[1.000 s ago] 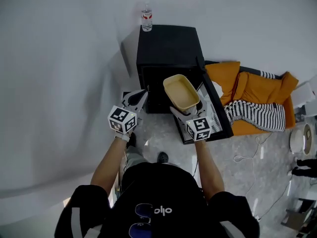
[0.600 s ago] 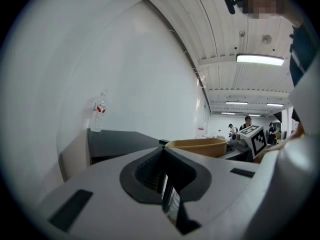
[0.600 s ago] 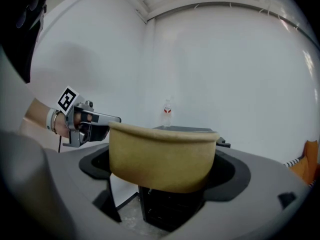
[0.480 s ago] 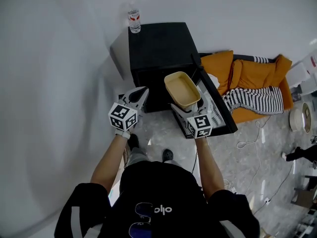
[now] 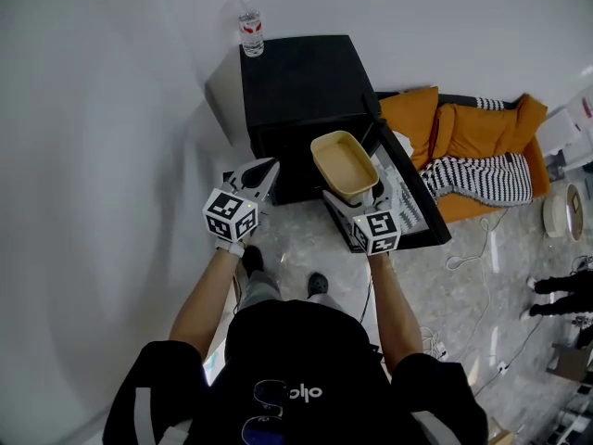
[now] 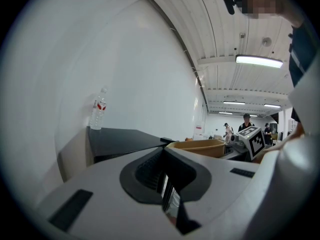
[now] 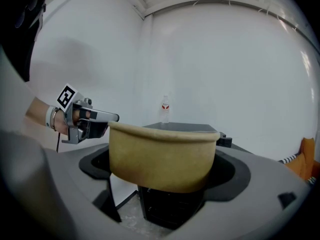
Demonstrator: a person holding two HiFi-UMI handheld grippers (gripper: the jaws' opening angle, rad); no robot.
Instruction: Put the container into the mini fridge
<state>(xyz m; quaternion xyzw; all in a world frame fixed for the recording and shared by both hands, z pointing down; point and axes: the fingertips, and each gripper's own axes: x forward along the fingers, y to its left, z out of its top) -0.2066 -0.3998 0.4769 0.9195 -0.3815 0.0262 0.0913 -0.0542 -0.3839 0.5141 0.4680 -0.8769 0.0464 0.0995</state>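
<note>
A tan rectangular container (image 5: 345, 165) (image 7: 161, 154) is held up in front of the black mini fridge (image 5: 301, 91), with my right gripper (image 5: 355, 193) shut on its near end. The fridge door (image 5: 408, 197) swings open to the right, showing its white inner shelves. My left gripper (image 5: 260, 173) hangs to the left of the container, its jaws closed together and empty. In the left gripper view the container's rim (image 6: 197, 145) and the fridge top (image 6: 122, 139) show beyond the jaws.
A water bottle (image 5: 250, 31) stands on the fridge's back left corner. An orange cushion with a striped cloth (image 5: 473, 156) lies right of the open door. White wall runs along the left. A cable (image 5: 482, 248) lies on the floor at the right.
The container and my right gripper have edged slightly right and toward the fridge. The view has shifted a little; my left gripper stays put.
</note>
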